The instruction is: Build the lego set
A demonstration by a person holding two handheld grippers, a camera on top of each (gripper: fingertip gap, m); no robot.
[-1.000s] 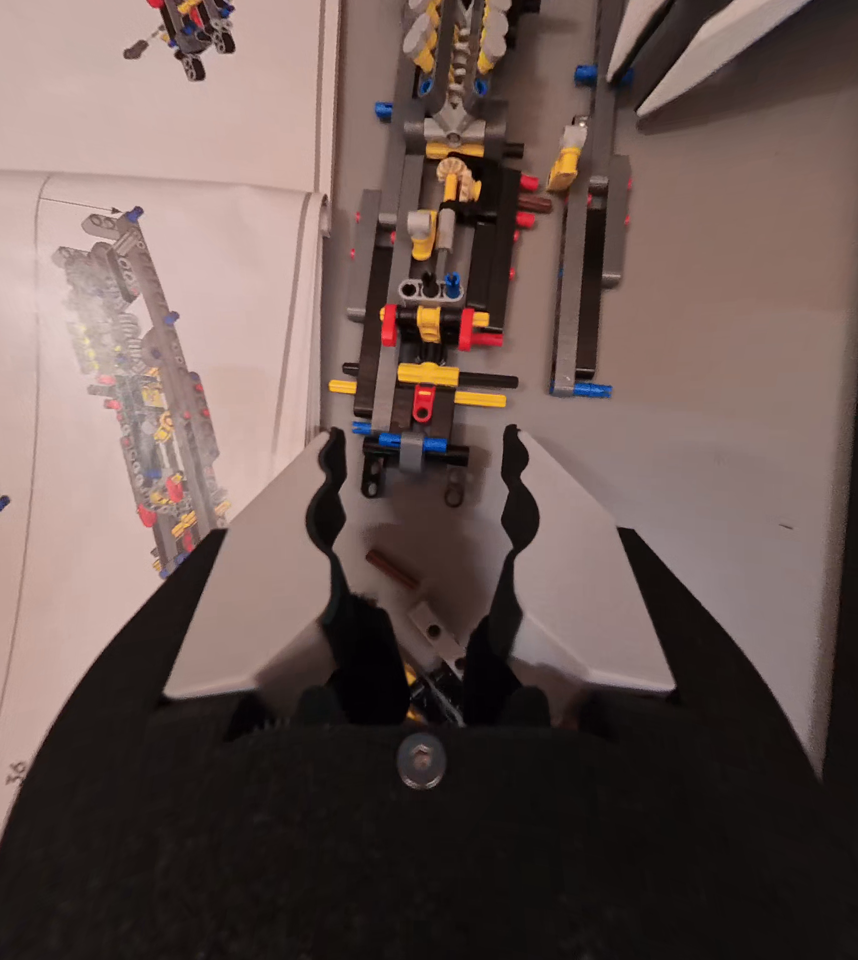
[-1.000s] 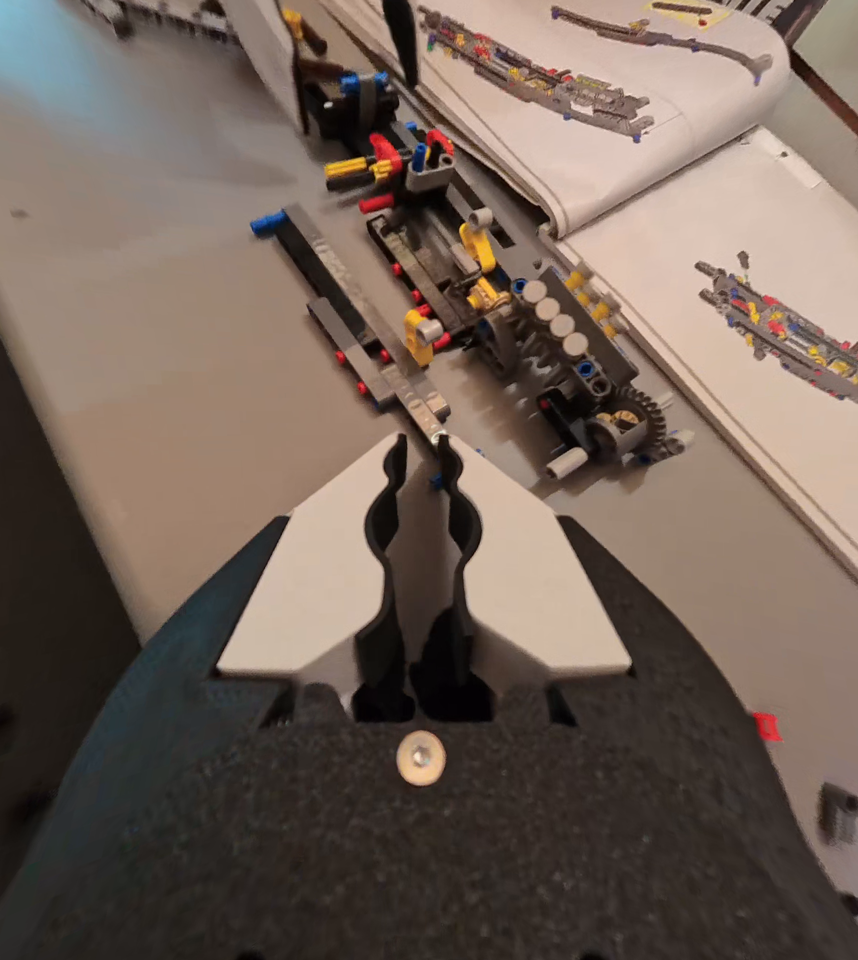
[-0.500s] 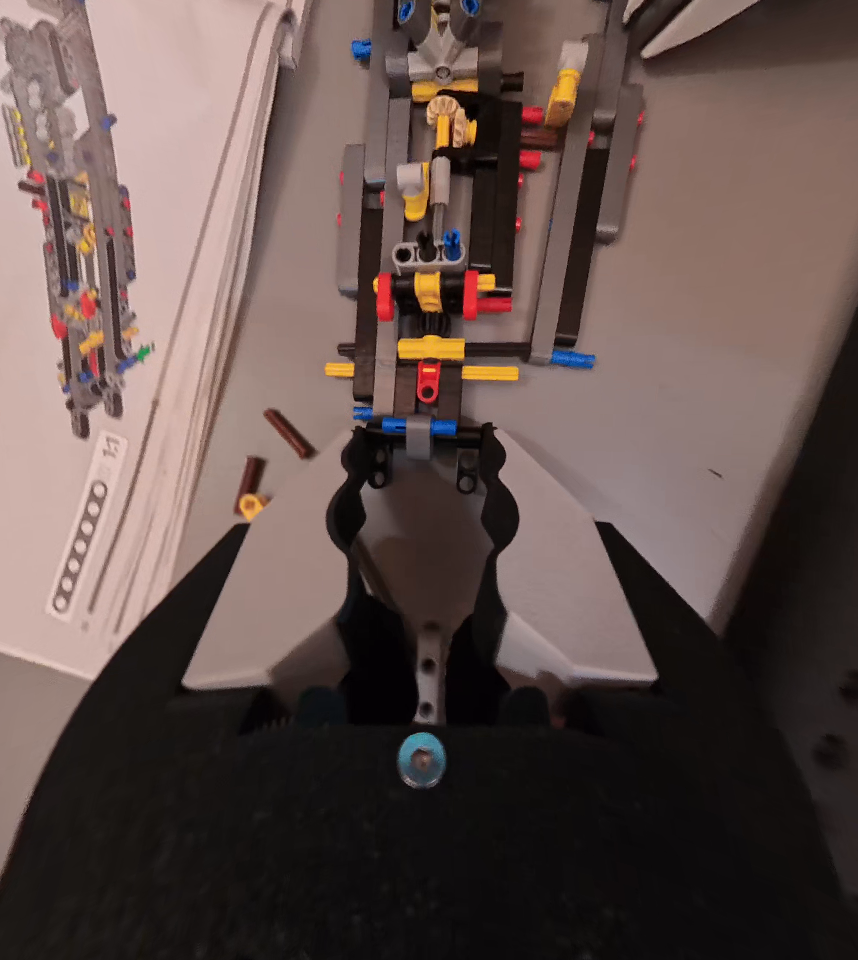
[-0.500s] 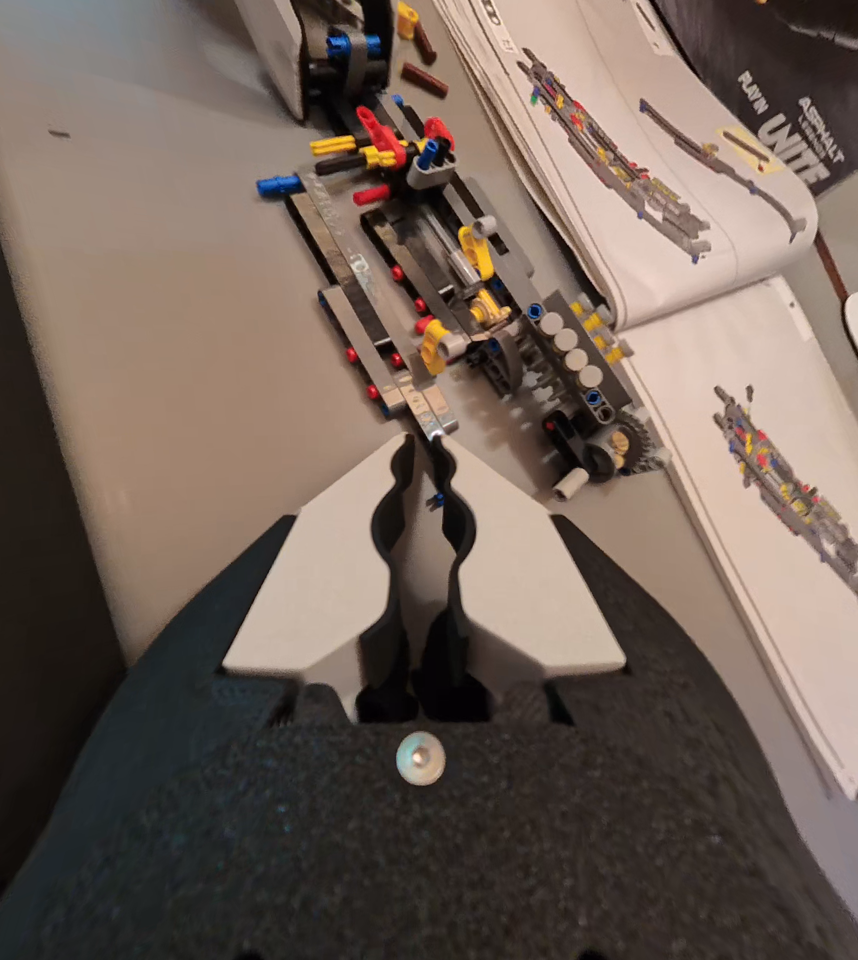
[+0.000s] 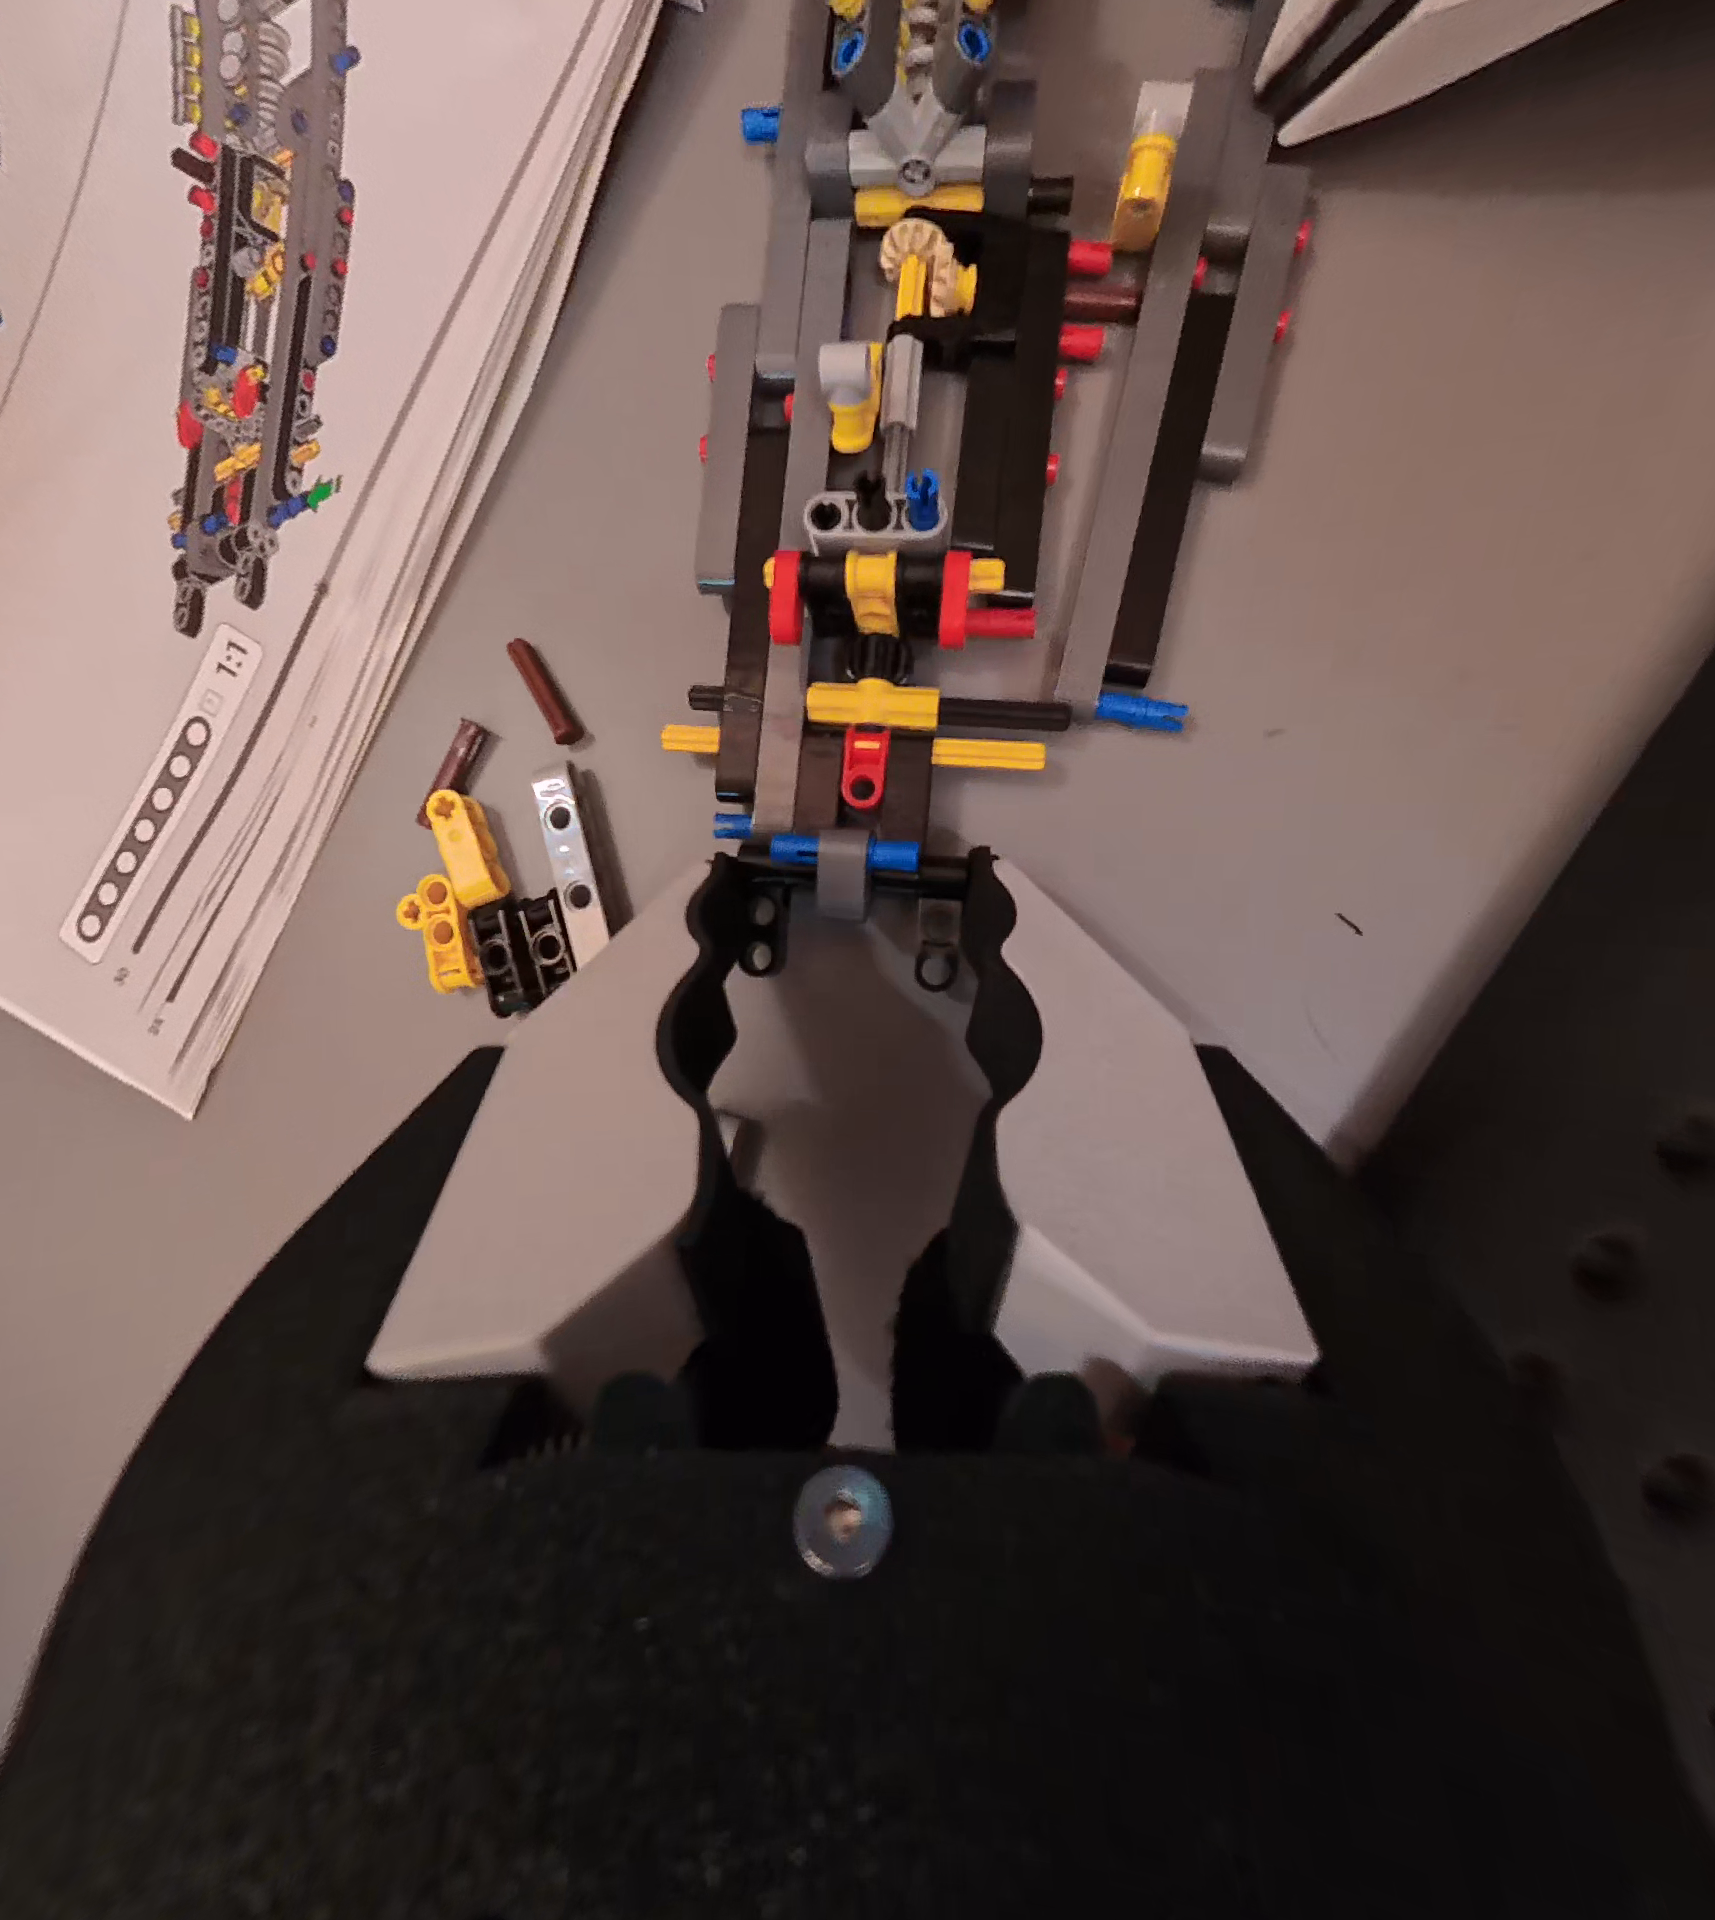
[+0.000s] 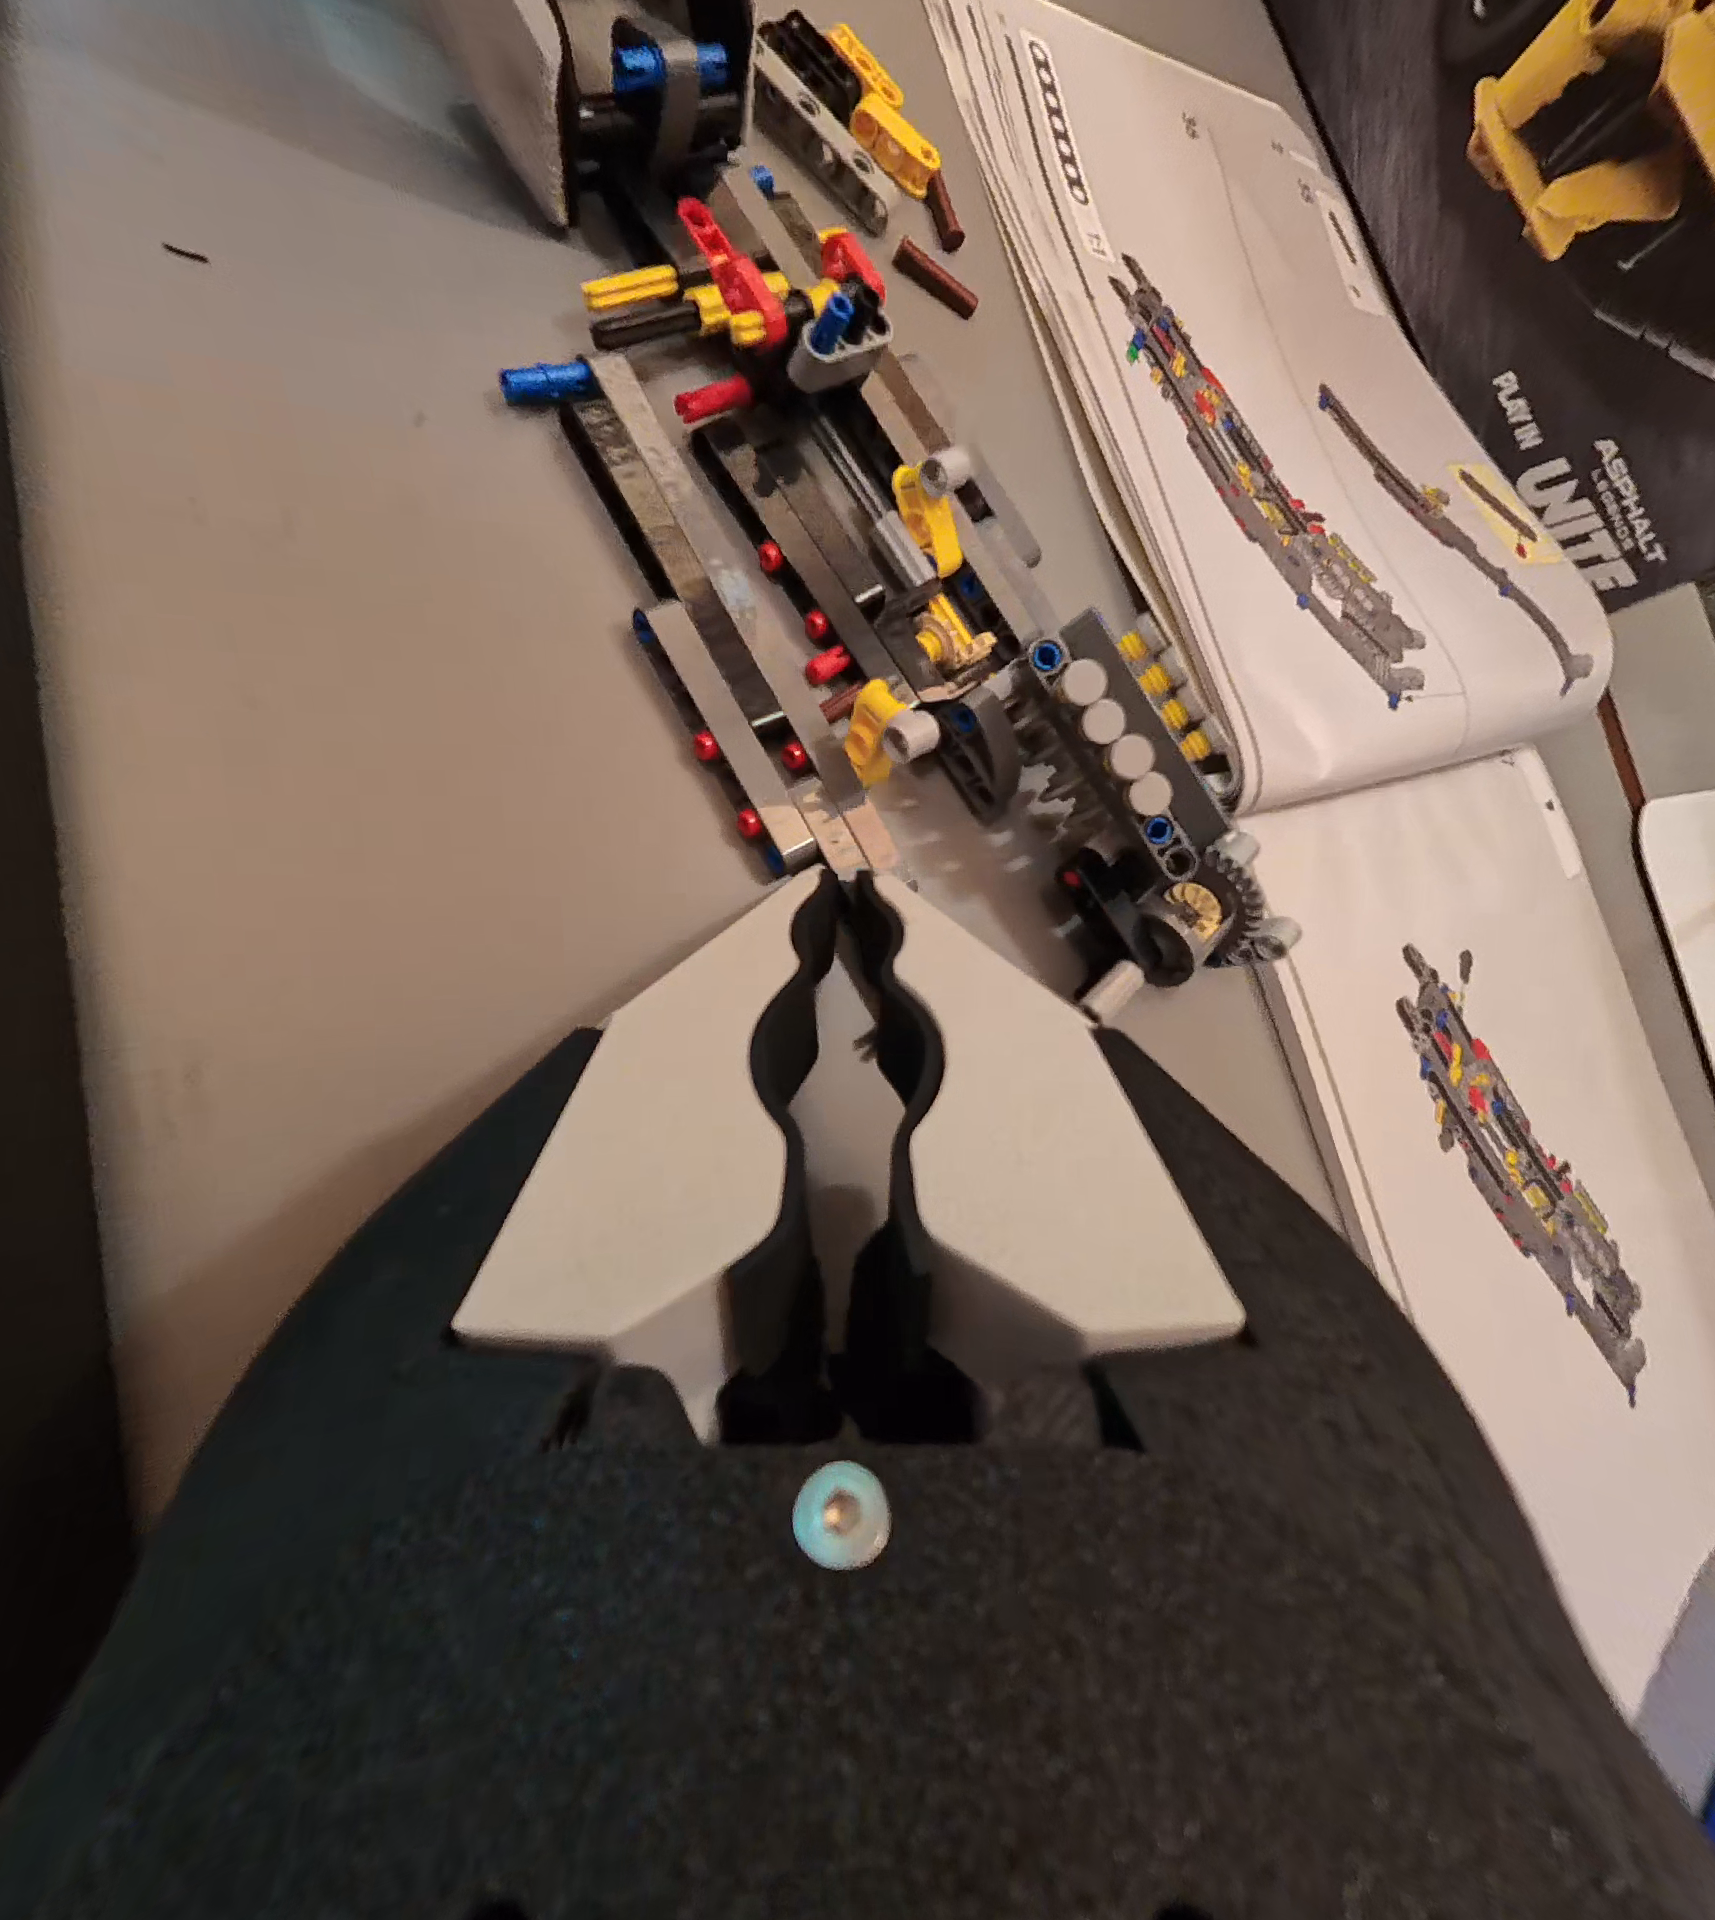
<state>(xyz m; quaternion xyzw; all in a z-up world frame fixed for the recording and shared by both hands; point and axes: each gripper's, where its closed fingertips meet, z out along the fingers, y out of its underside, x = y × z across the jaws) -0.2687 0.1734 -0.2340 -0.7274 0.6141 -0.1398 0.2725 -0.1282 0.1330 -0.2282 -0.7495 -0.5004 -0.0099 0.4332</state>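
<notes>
Long grey-and-black lego chassis [image 5: 894, 499] with red, yellow and blue pins lies flat on the grey table [image 5: 1455, 644], running straight ahead of the left gripper [image 5: 851, 883].

Left gripper: fingers [image 5: 614, 1091] set fairly wide, their tips at either end of the black cross axle at the chassis's near end. Tips appear to touch the axle ends; whether they press it firmly cannot be told. Blue pins and a grey connector sit on that axle, between the tips.

Right gripper [image 6: 845, 891]: fingers [image 6: 1019, 1122] nearly together, a slim gap between the pads. Tips meet the near end of the grey side beam [image 6: 728, 665] on the chassis's outer edge; it appears pinched there, though the contact is partly hidden. That beam lies against the main frame, red pin heads showing along it.

Left of the left fingers: a small cluster of loose pieces [image 5: 510, 883] on the table: yellow connectors, small black blocks, a light grey holed beam, two brown pins.

Further left, an open white instruction booklet [image 5: 209, 468] with printed diagrams. In the right wrist view the booklet lies to the right of the chassis, a dark box [image 6: 1611, 260] showing a yellow car beyond it.
</notes>
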